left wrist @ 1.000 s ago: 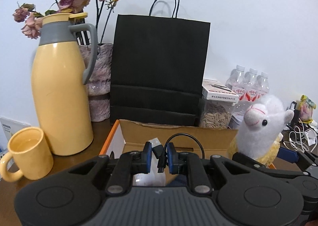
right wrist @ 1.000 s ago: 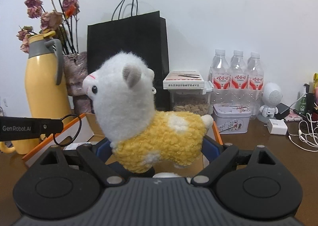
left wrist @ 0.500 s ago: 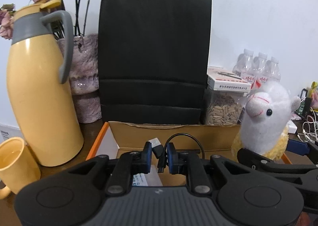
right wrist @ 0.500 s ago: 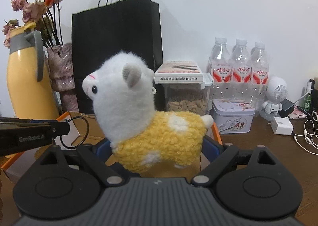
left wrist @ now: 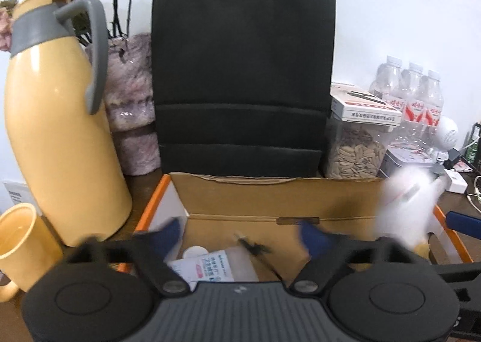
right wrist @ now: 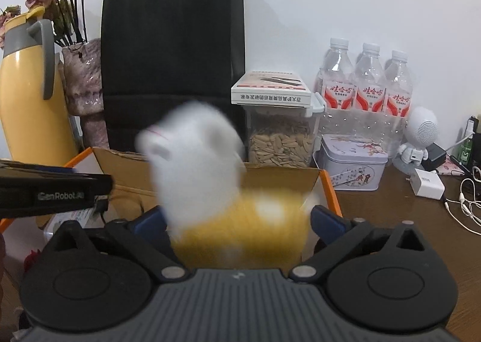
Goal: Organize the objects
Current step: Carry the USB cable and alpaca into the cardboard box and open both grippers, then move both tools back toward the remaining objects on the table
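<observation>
Yellow flask (left wrist: 60, 137) (grey collar), black bag (left wrist: 243, 71)

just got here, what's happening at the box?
A person with a claw in each hand is putting things into the cardboard box. The left claw has just been opening; the black cable is blurred between its jaws, apparently dropping. The right claw has also just been opening, and the plush alpaca between its jaws is blurred over the box, apparently let go.

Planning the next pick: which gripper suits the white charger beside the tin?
Right. The right gripper, its fingers having just been opening off the blurred plush alpaca between them, has the white charger close on its right.
</observation>
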A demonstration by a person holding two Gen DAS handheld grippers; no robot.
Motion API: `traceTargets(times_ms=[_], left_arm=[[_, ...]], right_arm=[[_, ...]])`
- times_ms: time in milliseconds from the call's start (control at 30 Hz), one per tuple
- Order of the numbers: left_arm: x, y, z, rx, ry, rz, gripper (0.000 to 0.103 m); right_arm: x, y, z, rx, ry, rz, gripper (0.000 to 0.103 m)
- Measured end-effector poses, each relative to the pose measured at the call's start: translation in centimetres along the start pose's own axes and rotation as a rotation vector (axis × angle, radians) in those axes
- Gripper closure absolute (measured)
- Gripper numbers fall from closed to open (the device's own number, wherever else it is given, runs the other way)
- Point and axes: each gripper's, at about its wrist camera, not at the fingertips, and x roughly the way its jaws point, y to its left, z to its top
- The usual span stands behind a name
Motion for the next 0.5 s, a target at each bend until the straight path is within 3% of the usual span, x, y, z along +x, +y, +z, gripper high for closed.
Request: traceTargets(times_ms=[500], left_arm=[[-0.71, -0.12, -0.05, 0.002, -0.007, 0.005, 0.007]], right_arm=[[-0.49, 0.12, 0.15, -0.003, -0.012, 0.012, 0.0]])
